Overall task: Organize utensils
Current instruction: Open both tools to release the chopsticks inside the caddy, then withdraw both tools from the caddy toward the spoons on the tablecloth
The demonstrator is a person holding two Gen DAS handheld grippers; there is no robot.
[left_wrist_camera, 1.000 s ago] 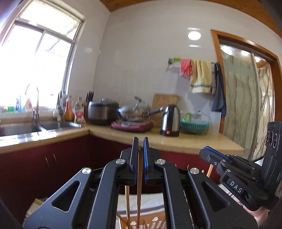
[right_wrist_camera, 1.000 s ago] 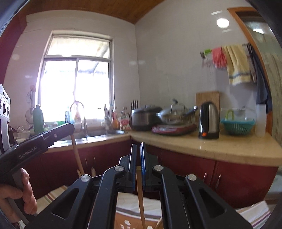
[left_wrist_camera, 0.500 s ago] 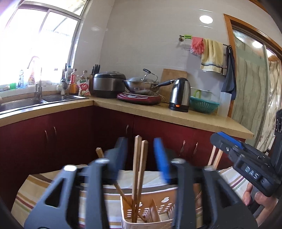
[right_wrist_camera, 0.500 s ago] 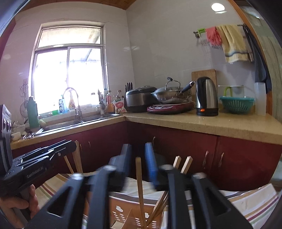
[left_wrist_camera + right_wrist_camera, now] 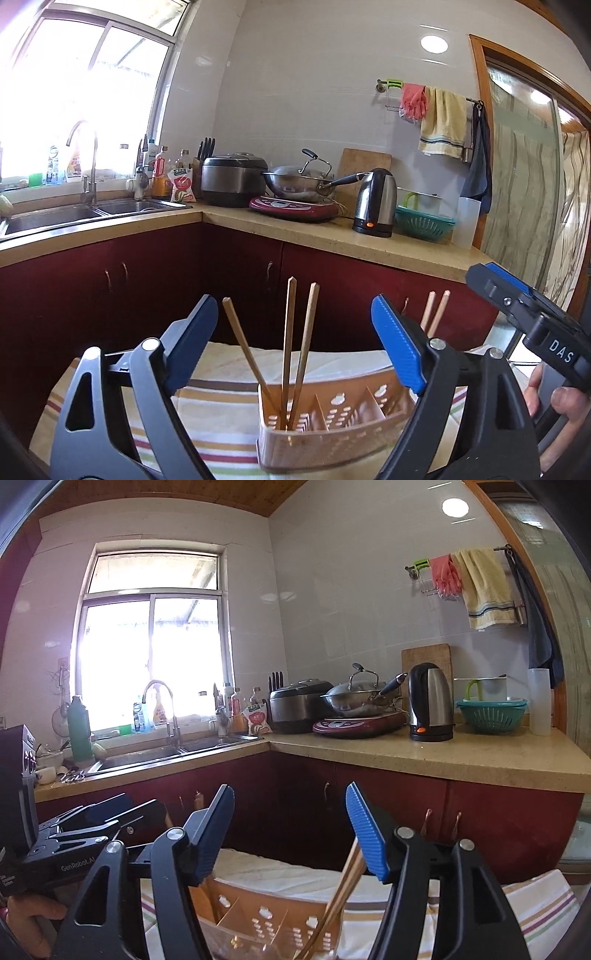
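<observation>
left wrist view: the left gripper (image 5: 291,321) fills the lower half of the frame, its jaws spread wide and just been opening, with nothing pressed between the blue pads. in the gap three chopsticks (image 5: 288,339) stand free in the left end compartment of the utensil holder (image 5: 332,435), leaning apart at their tips. the holder sits at lower centre on a striped cloth (image 5: 221,406), whose far edge lies short of the dark red cabinets (image 5: 147,277); bare cloth spreads to the left of the holder. two more chopsticks (image 5: 437,314) rise behind the right finger. the right gripper (image 5: 517,295) enters from the right edge, a hand (image 5: 561,402) on its grip.

right wrist view: the right gripper (image 5: 290,801) stands released too, jaws parted after just opening, clamping nothing. chopsticks (image 5: 347,878) lean just inside its right pad, in the holder (image 5: 258,912) at the bottom edge. the left gripper (image 5: 110,812) sits at lower left. the countertop (image 5: 443,757) edge runs above the cabinets.
</observation>
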